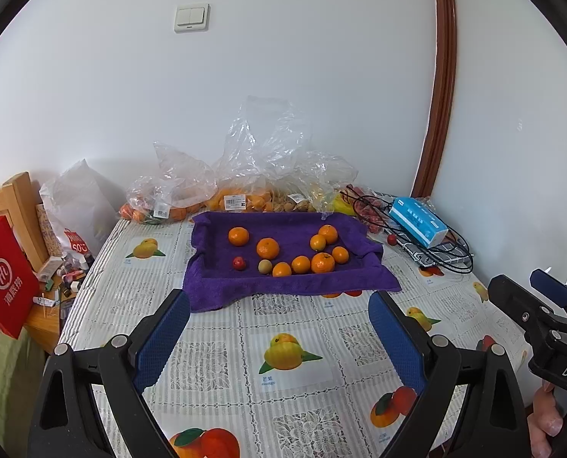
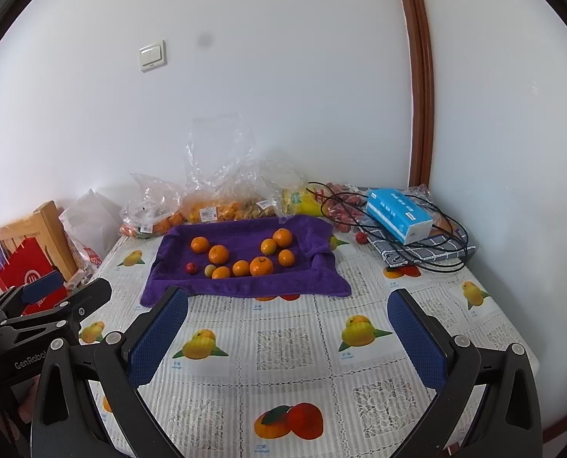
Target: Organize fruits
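A purple towel [image 1: 283, 282] [image 2: 245, 286] lies over a tray at the table's middle back. On it sit several oranges [image 1: 267, 248] [image 2: 261, 266], a small red fruit [image 1: 239, 263] [image 2: 190, 268] and a small pale green fruit [image 1: 264, 266] [image 2: 208, 270]. My left gripper [image 1: 279, 305] is open and empty, held above the table in front of the towel. My right gripper [image 2: 288, 307] is open and empty, also short of the towel. Each gripper shows at the edge of the other's view.
Clear plastic bags of fruit [image 1: 230, 191] [image 2: 222, 202] line the wall behind the towel. A black wire basket [image 1: 417, 236] with a blue tissue pack [image 1: 417, 221] [image 2: 398, 213] stands at the back right. A red paper bag [image 1: 5, 278] and a wooden chair [image 1: 20, 206] stand left of the table.
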